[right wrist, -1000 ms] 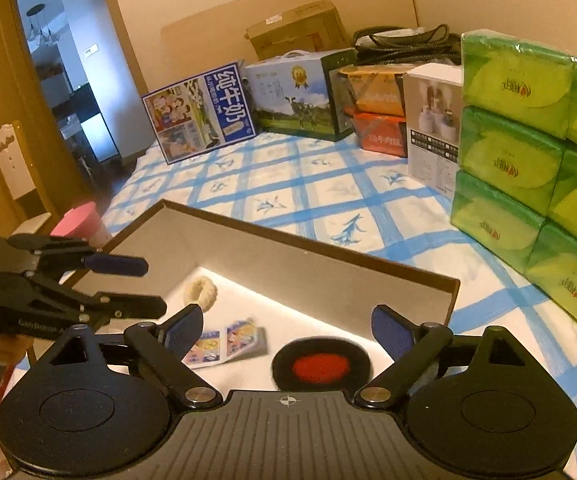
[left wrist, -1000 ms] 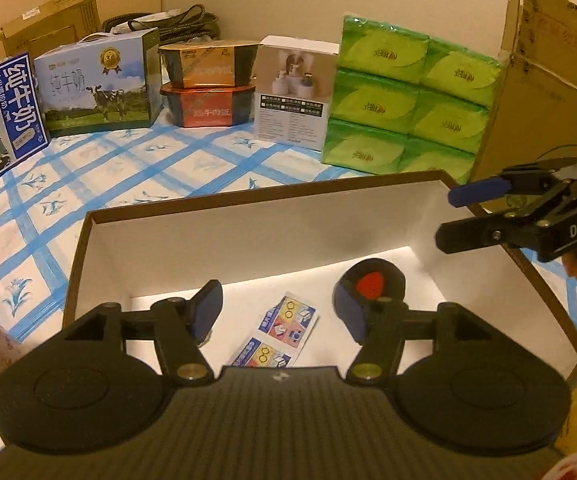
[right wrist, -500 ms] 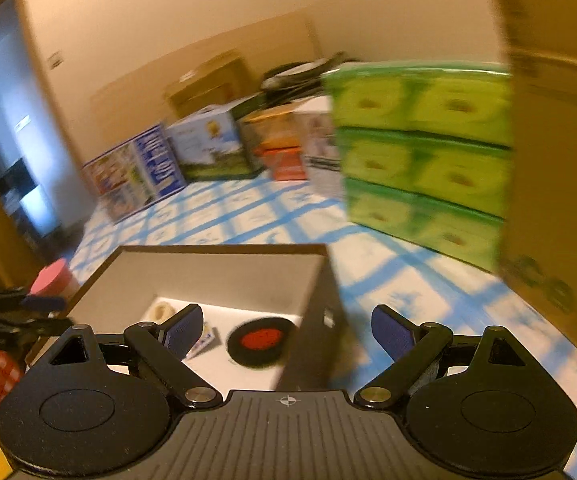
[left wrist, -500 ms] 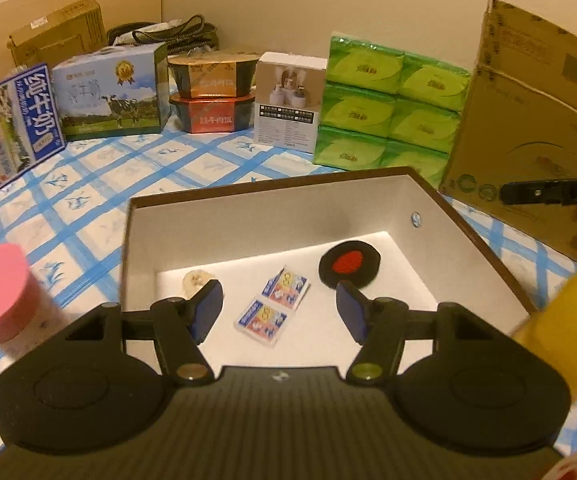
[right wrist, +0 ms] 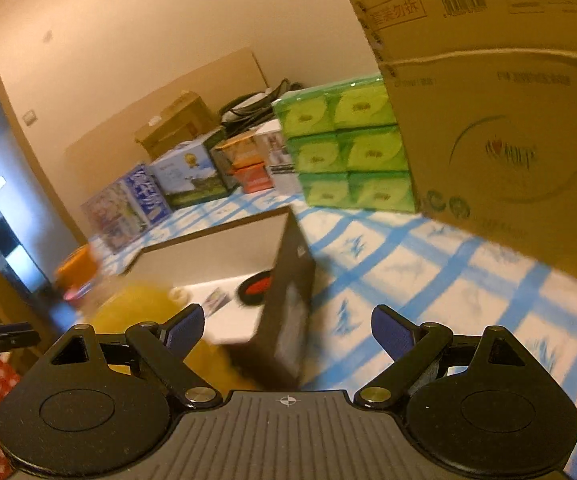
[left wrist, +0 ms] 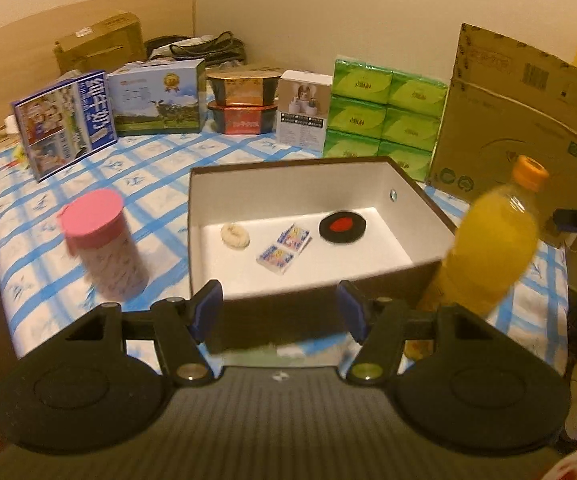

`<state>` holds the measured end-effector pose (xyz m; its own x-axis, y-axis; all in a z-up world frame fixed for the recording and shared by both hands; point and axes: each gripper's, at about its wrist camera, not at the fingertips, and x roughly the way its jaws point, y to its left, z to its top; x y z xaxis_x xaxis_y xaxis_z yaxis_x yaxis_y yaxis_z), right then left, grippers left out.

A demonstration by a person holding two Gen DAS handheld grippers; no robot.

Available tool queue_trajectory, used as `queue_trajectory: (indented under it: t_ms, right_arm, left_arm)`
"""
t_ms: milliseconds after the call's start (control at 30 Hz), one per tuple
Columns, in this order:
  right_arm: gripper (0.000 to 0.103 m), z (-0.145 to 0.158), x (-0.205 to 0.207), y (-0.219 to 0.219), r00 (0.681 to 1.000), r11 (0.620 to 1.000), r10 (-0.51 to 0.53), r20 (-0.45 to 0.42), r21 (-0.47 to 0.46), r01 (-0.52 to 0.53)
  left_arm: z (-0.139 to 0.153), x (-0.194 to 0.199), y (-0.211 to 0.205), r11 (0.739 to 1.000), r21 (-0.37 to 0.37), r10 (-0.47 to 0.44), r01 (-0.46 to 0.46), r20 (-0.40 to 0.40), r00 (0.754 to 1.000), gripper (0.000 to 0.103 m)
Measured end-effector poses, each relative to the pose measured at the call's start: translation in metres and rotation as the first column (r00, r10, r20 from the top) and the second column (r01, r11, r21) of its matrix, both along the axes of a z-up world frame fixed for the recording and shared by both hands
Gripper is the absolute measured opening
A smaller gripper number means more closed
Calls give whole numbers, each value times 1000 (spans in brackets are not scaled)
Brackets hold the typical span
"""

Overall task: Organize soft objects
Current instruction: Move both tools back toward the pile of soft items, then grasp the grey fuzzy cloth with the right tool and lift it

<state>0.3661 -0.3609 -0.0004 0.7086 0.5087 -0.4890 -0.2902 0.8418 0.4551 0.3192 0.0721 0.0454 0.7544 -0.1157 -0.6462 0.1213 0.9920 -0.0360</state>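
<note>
Tissue packs (left wrist: 384, 116) stand beside barcoded carton (left wrist: 516, 120).

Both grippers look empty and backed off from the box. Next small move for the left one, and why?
Probably ease the left gripper forward over the near wall of the box, toward the cream ring. Its jaws are open and empty, short of the box, and the ring lies unobstructed at the left of the floor. The right gripper is also open, facing the box's outer corner.

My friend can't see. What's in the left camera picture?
An open box on a blue-checked cloth holds a cream ring, two packets and a black-and-red disc; the empty left gripper hovers nearby.
</note>
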Motion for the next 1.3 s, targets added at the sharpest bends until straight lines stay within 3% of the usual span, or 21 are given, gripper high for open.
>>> queue_trajectory:
  t_ms: [167,367,767,900,1067,1300]
  right_arm:
    - [91,-2,-61,21,999,997,39,-13,74,-38]
    - [90,-9,-123,57,998,993,63,-7,96,-62]
    - [90,-27,-189,116,996,989,94,-11,116,-92]
    - [90,-37,-201,146,989,988,150,-18,35,-149]
    - [90,-47,-213,184,969,966,246,0,-86,-245]
    - [90,-62,-236,240,912,863,406,66,-355,-359]
  left_arm:
    - [5,-56,-6,1000,1,21,-21,30,999,60]
    - [-6,-115,-9,999,-2,53,-53,40,998,60]
    - [-32,-185,5,987,-4,159,-159,26,987,60]
    - [-48,-197,13,982,-71,175,-176,-26,984,60]
    - [-68,-207,17,978,-91,181,-187,-71,981,60]
    - [-91,-207,19,977,-58,196,-203,-115,974,60]
